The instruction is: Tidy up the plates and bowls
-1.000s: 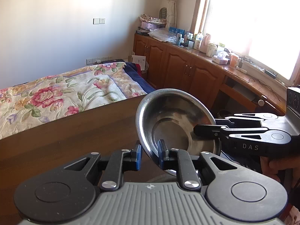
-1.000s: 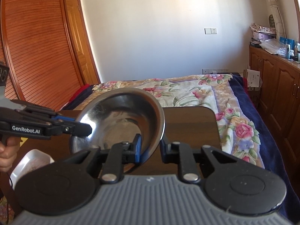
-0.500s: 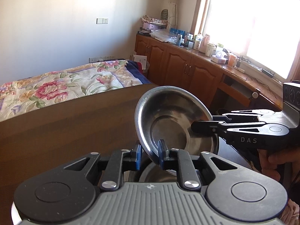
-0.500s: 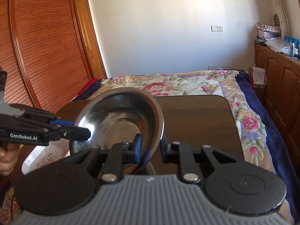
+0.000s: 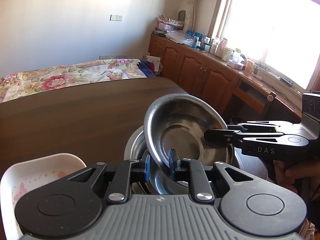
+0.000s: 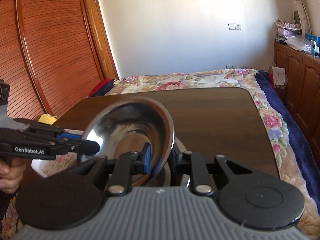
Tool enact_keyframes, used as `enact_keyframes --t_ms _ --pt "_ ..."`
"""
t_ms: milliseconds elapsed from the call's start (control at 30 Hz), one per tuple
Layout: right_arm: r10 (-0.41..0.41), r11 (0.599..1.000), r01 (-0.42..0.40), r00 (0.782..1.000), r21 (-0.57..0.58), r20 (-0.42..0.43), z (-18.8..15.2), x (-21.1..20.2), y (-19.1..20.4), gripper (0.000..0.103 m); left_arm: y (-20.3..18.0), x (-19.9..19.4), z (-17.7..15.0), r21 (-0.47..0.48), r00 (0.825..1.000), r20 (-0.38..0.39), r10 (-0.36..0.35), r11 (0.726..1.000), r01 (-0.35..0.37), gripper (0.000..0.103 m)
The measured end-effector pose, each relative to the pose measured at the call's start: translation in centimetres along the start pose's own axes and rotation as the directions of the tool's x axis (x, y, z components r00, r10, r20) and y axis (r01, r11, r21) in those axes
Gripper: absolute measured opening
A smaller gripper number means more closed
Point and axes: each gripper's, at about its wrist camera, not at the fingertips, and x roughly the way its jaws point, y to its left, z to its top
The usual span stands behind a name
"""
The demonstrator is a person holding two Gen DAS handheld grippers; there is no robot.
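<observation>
Lowered over stacked bowls (image 5: 138, 146), tilted steel bowl (image 5: 180, 132) clamped by both hand-held grippers

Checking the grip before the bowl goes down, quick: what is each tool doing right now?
Left tool: closed on the near rim of the steel bowl.
Right tool: closed on the opposite rim of the same steel bowl.

A steel bowl (image 5: 186, 128) of shiny, faintly scuffed metal is seen over more polished metal bowls (image 5: 136, 146). The tabletop (image 5: 80, 112) is shown as dark, smooth wood grain with a soft sheen. A white dish (image 5: 40, 172) appears glazed and glossy. Each gripper is made of matt black plastic, with ribbed grey casing and blue pads (image 5: 147, 167). The bedspread (image 6: 180, 82) is flowered cloth.
</observation>
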Motion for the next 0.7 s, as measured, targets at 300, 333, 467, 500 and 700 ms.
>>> enact_keyframes --t_ms 300,333,467,500,700 --pt "0.011 1.000 -0.011 1.000 0.027 0.004 -1.1 0.0 0.6 0.023 -0.1 -0.5 -1.4 0.001 1.000 0.007 0.015 1.000 -0.015 0.020" --pt "0.012 1.000 -0.012 1.000 0.024 0.005 -1.1 -0.1 0.7 0.023 -0.1 -0.6 -1.6 0.002 1.000 0.007 0.015 1.000 -0.015 0.020" --pt "-0.002 1.000 0.002 1.000 -0.010 0.008 -1.3 -0.1 1.3 0.023 -0.4 -0.5 -1.8 0.018 0.999 0.008 0.031 0.999 -0.031 0.021" --pt "-0.008 1.000 0.008 1.000 -0.023 0.009 -1.3 -0.1 1.4 0.023 -0.4 -0.5 -1.9 0.024 0.999 0.010 0.034 0.999 -0.034 0.021" --pt "-0.036 0.997 0.036 0.999 -0.073 0.004 -1.7 0.1 1.7 0.020 -1.0 -0.5 -2.3 0.075 0.998 0.021 0.063 0.995 -0.064 0.021"
